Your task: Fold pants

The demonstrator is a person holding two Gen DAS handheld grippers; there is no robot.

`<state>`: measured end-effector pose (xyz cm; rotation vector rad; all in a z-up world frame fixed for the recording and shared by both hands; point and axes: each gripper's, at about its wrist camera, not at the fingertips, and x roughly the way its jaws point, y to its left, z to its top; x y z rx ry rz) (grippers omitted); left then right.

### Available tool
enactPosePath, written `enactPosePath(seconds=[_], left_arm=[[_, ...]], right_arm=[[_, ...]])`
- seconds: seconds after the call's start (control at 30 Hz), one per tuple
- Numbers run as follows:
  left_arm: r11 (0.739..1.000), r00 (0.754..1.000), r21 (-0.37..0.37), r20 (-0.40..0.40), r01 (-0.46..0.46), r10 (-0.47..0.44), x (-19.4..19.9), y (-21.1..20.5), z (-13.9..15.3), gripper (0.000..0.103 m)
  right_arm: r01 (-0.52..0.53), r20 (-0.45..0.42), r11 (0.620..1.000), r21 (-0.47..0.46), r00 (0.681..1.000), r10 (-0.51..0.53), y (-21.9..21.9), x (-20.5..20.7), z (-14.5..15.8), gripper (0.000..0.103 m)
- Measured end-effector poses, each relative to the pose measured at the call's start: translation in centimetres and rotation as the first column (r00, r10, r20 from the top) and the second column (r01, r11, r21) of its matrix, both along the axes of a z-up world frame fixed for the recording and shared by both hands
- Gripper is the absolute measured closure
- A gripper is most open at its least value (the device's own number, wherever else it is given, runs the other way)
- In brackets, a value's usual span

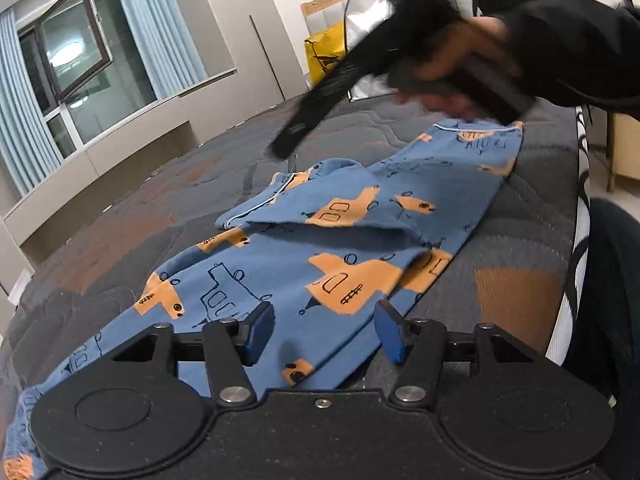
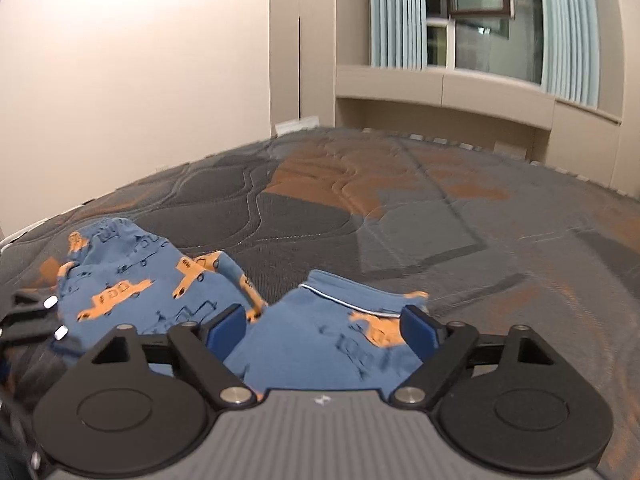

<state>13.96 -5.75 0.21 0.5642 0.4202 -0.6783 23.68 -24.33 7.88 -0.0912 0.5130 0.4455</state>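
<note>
Blue pants (image 1: pixel 340 248) with orange car prints lie on the quilted mattress (image 1: pixel 160 220), one part folded over with a piped edge on top. My left gripper (image 1: pixel 325 334) hovers low over the near end of the pants, jaws apart, pads clear of the cloth. A hand (image 1: pixel 452 68) holds the right gripper, motion-blurred above the far end, one of its fingers (image 1: pixel 316 100) pointing left. In the right wrist view the right gripper (image 2: pixel 322 328) stands wide open, with the folded pants (image 2: pixel 320 344) beneath and between its blue pads; the rest of the cloth (image 2: pixel 132 284) bunches to the left.
The mattress edge (image 1: pixel 580 200) runs along the right, with a person's dark leg (image 1: pixel 612 280) beside it. A yellow bag (image 1: pixel 324 56) and a silver panel stand behind the bed. A window with blue curtains (image 2: pixel 480 12) lies beyond bare mattress (image 2: pixel 400 208).
</note>
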Motion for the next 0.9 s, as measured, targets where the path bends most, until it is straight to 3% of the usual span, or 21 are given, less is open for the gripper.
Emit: enactPosePath(seconds=[0.1, 0.2, 0.27, 0.33, 0.37, 0.43, 0.5, 0.8, 0.9], left_arm=[[1.000, 1.000, 0.006, -0.023, -0.008, 0.008, 0.6, 0.1, 0.0, 0.077], [1.000, 0.999, 0.007, -0.040, 0.006, -0.006, 0.7, 0.0, -0.3, 0.102], [1.000, 0.999, 0.008, -0.041, 0.011, -0.011, 0.6, -0.1, -0.3, 0.103], [1.000, 0.999, -0.003, -0.040, 0.005, -0.005, 0.7, -0.1, -0.2, 0.103], [1.000, 0.999, -0.013, -0.044, 0.001, -0.002, 0.7, 0.0, -0.2, 0.103], [1.000, 0.999, -0.021, -0.044, -0.008, 0.007, 0.8, 0.1, -0.2, 0.103], [0.999, 0.999, -0.025, -0.045, -0.019, 0.018, 0.8, 0.2, -0.2, 0.103], [0.998, 0.999, -0.058, -0.043, -0.008, 0.006, 0.0, 0.6, 0.7, 0.102], [0.998, 0.999, -0.068, -0.030, 0.011, -0.013, -0.3, 0.5, 0.9, 0.085]], right_arm=[[-0.004, -0.060, 1.000, -0.014, 0.998, 0.003, 2.1, 3.5, -0.5, 0.029], [-0.034, -0.117, 0.999, -0.029, 0.993, 0.030, 4.0, 5.8, -1.3, 0.030], [-0.052, -0.164, 0.997, -0.060, 0.986, 0.041, 5.3, 6.9, -2.2, 0.039], [-0.036, -0.197, 0.994, -0.101, 0.980, 0.015, 6.0, 7.3, -3.0, 0.059], [-0.035, -0.212, 0.994, -0.108, 0.977, 0.011, 6.2, 7.4, -3.5, 0.062], [-0.034, -0.235, 0.994, -0.102, 0.972, 0.009, 6.2, 7.4, -4.1, 0.080], [-0.034, -0.233, 0.995, -0.090, 0.972, 0.012, 6.0, 7.0, -4.2, 0.091], [0.024, -0.117, 1.000, 0.015, 0.993, -0.022, 3.4, 4.3, -1.1, 0.096], [0.092, -0.056, 0.987, 0.135, 0.995, -0.085, 0.1, 1.9, 0.6, 0.096]])
